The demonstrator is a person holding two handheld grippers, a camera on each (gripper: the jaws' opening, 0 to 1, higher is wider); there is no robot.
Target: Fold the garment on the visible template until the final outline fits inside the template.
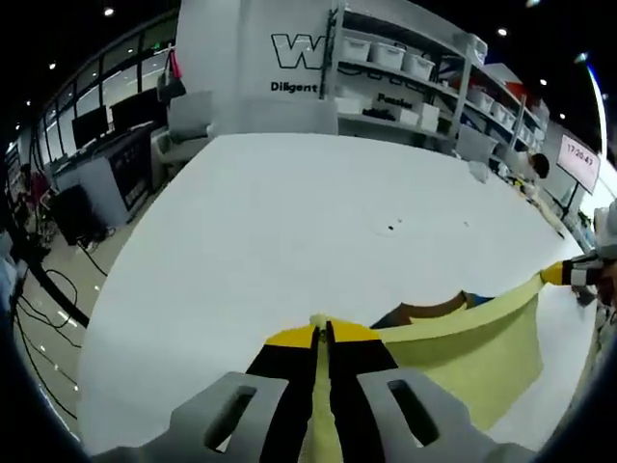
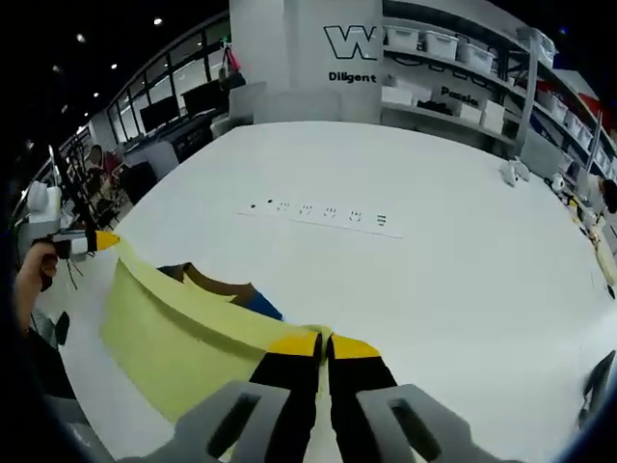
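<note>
A pale yellow garment [image 1: 482, 352] hangs stretched between both grippers above the white table [image 1: 289, 222]. My left gripper [image 1: 321, 333] is shut on one corner of its top edge. In the left gripper view the right gripper [image 1: 569, 274] enters from the right, pinching the far corner. My right gripper [image 2: 323, 344] is shut on its corner of the yellow garment [image 2: 164, 328]; the left gripper [image 2: 92, 241], held by a hand, grips the opposite corner at the left. A brown and blue patch [image 2: 227, 287] peeks over the cloth's sagging edge. A dotted template line [image 2: 318, 214] runs across the table.
Shelving with white bins [image 1: 405, 68] and a white wall panel with lettering [image 2: 357, 53] stand beyond the table's far edge. Desks, monitors and floor cables [image 1: 58, 280] lie off the table's left side. Small items [image 2: 516, 174] rest at the table's far right.
</note>
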